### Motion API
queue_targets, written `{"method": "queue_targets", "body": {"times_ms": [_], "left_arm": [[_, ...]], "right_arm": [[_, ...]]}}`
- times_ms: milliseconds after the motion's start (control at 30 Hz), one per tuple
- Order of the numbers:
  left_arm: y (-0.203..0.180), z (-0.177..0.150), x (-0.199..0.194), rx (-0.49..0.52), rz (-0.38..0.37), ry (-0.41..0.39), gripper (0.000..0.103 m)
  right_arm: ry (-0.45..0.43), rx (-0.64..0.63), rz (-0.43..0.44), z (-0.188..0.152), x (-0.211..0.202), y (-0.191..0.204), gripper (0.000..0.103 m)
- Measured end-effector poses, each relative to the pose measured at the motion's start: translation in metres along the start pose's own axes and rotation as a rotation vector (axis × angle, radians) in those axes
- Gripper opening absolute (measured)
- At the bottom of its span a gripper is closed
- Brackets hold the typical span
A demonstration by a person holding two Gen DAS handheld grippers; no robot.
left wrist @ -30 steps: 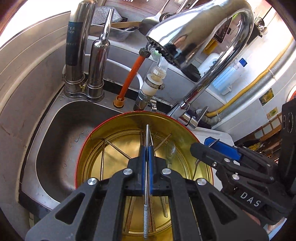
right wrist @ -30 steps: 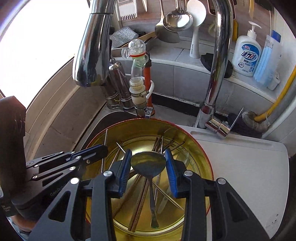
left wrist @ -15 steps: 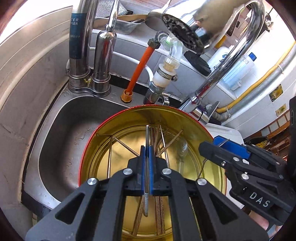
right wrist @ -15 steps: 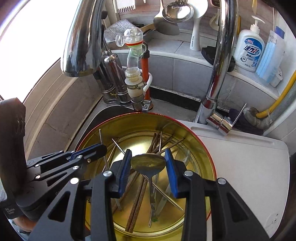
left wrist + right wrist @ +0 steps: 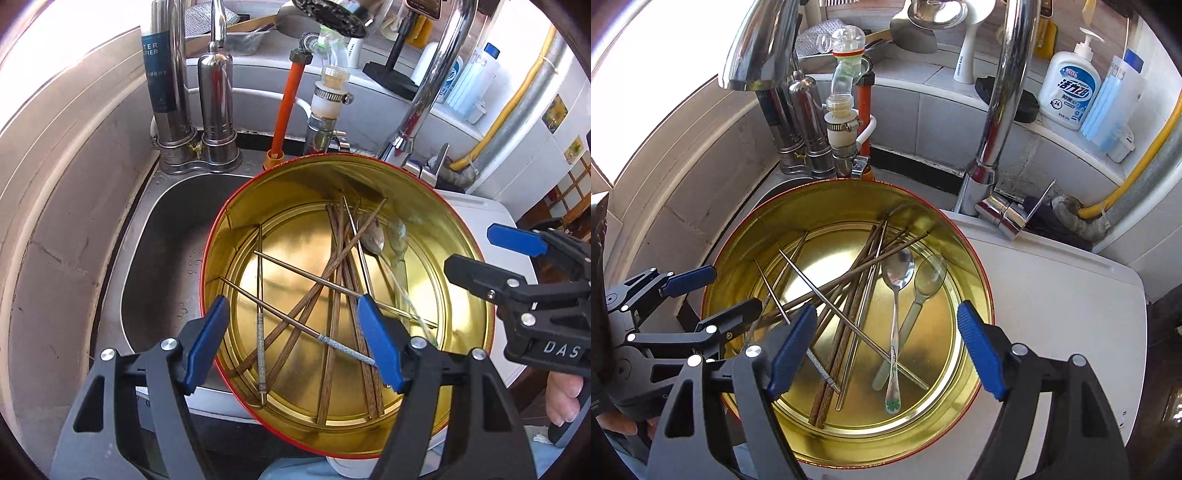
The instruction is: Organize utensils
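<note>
A round gold tin with a red rim point(image 5: 476, 258) point(image 5: 986, 291) sits between the sink and a white board. Inside lie several wooden chopsticks point(image 5: 334, 295) point(image 5: 846, 306), metal chopsticks point(image 5: 295, 321) point(image 5: 849, 321), a metal spoon point(image 5: 898, 273) point(image 5: 373, 238) and a clear plastic spoon point(image 5: 929, 280). My left gripper point(image 5: 295, 343) is open and empty above the tin's near left side. My right gripper point(image 5: 886, 350) is open and empty above the tin's near side. Each gripper shows in the other's view, the right point(image 5: 517, 266) and the left point(image 5: 683, 295).
The steel sink basin point(image 5: 166, 240) lies left of the tin. A tall chrome faucet point(image 5: 1001, 92) and water filter pipes point(image 5: 192, 92) stand behind. The white board point(image 5: 1052, 295) is to the right. A soap bottle point(image 5: 1067, 92) stands on the back ledge.
Both grippers have opened. The left let go of a metal chopstick and the right let go of the metal spoon; both now lie in the tin. Both grippers have drawn back and up.
</note>
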State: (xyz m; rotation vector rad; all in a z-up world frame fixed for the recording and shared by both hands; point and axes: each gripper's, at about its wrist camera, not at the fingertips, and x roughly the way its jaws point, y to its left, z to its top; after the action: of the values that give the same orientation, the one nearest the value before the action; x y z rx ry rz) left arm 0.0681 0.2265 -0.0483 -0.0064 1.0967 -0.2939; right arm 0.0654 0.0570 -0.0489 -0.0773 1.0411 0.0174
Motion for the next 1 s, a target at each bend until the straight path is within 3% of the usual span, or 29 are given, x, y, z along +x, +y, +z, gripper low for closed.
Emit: {"method": "queue_targets", "body": {"times_ms": [1000], "left_arm": [[-0.005, -0.005, -0.003, 0.048, -0.002, -0.002, 0.07]], "right_arm": [[-0.015, 0.026, -0.014, -0.008, -0.014, 0.004, 0.08]]}}
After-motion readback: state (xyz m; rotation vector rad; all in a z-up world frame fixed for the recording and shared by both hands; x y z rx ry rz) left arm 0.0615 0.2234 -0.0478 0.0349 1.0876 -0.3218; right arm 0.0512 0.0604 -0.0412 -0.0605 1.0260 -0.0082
